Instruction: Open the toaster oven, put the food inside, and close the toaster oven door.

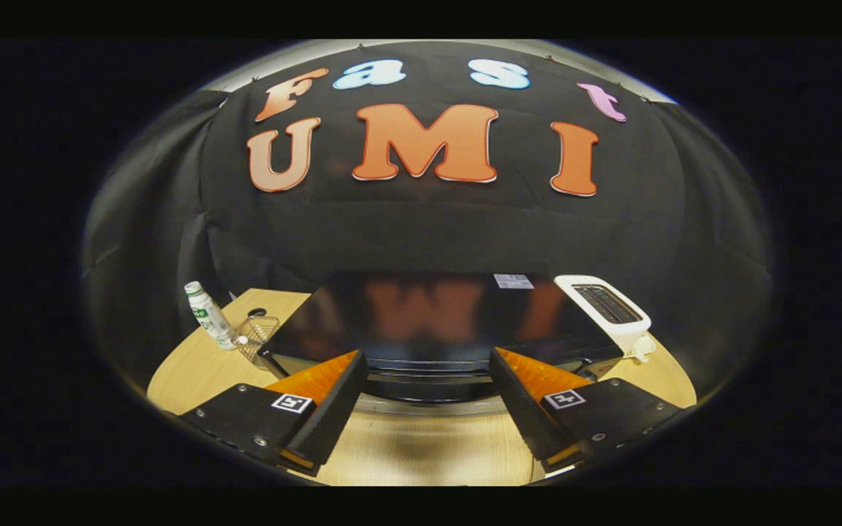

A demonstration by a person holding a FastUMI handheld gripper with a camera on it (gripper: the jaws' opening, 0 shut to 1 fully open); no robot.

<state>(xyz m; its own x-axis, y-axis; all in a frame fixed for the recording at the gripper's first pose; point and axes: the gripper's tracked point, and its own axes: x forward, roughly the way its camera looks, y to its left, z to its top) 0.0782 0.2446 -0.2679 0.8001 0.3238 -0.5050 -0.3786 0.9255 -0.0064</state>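
Gripper (428, 358) spread wide, 2 fingers (333, 398) apart, grasping nothing, poised over wood table (187, 365). Black oven (421, 314) just ahead of fingertips, glossy top facing camera, front edge between fingers. White toaster (607, 307) beside oven on right. White bottle (209, 315) and wire basket (256, 332) left of oven.

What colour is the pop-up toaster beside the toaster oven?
White toaster, dark slots; gripper view.
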